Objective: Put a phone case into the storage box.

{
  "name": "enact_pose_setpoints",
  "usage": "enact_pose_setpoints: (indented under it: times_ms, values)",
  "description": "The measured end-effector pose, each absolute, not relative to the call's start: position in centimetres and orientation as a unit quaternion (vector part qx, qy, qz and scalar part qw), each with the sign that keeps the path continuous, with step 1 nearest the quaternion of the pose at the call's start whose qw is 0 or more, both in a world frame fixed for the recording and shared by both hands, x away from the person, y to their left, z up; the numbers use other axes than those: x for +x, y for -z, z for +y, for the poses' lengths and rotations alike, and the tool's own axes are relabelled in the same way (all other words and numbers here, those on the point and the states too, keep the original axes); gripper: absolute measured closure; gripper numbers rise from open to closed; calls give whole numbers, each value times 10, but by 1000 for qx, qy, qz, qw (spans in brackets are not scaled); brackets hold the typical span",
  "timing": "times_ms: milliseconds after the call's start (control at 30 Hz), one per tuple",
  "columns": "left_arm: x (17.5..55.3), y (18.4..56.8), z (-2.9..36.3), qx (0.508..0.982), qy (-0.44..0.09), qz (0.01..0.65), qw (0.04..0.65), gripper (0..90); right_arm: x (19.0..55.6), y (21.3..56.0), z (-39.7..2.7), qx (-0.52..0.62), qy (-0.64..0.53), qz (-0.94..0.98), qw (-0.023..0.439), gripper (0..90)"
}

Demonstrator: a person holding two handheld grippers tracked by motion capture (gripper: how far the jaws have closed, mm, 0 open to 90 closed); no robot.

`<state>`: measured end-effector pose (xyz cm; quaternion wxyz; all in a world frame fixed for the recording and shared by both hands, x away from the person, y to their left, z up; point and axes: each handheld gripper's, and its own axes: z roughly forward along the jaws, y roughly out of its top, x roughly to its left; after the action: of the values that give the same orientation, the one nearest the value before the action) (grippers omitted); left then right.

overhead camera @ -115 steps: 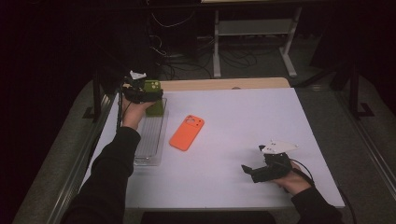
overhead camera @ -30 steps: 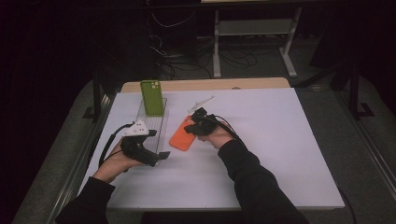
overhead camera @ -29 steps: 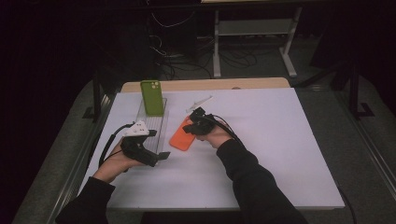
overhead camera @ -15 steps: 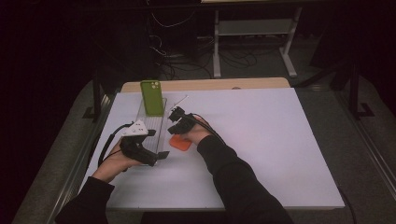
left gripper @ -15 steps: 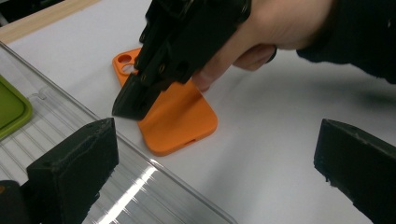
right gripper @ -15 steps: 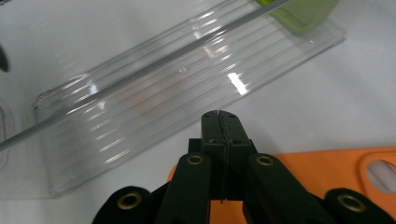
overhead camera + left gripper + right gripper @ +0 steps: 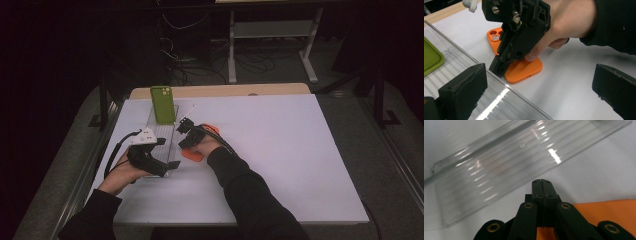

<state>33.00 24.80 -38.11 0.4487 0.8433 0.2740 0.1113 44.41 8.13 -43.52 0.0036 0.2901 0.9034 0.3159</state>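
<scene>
I had the right gripper (image 7: 186,131) tipped down over the orange case (image 7: 523,70), its jaws pressed flat together with nothing between them, tips at the case's edge on the side toward the tray (image 7: 499,170). Whether the tips actually touched the case or only the table (image 7: 300,150) just beyond it, I could not tell. The case lay flat under and behind that gripper, back side up. Its long axis ran from the camera-hole end (image 7: 495,36), out past the gripper on the far side, to the plain end nearer my hand (image 7: 205,146), roughly parallel to the tray's long side. In the right gripper view the case showed as an orange band right behind the jaws, the clear tray just ahead of them. My left gripper (image 7: 167,165) held wide open and empty, one jaw over the tray's near corner, the other over bare table. The green phone (image 7: 163,103) stood upright at the tray's far end, well ahead of both grippers.
</scene>
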Motion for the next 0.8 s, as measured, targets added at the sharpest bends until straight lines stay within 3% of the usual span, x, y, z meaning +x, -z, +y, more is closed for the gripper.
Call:
enact_pose_setpoints:
  times_ms: [800]
  values:
    - [327,383,243,849,-108,271,441,0,410,430,18,279,-277,919,24,885]
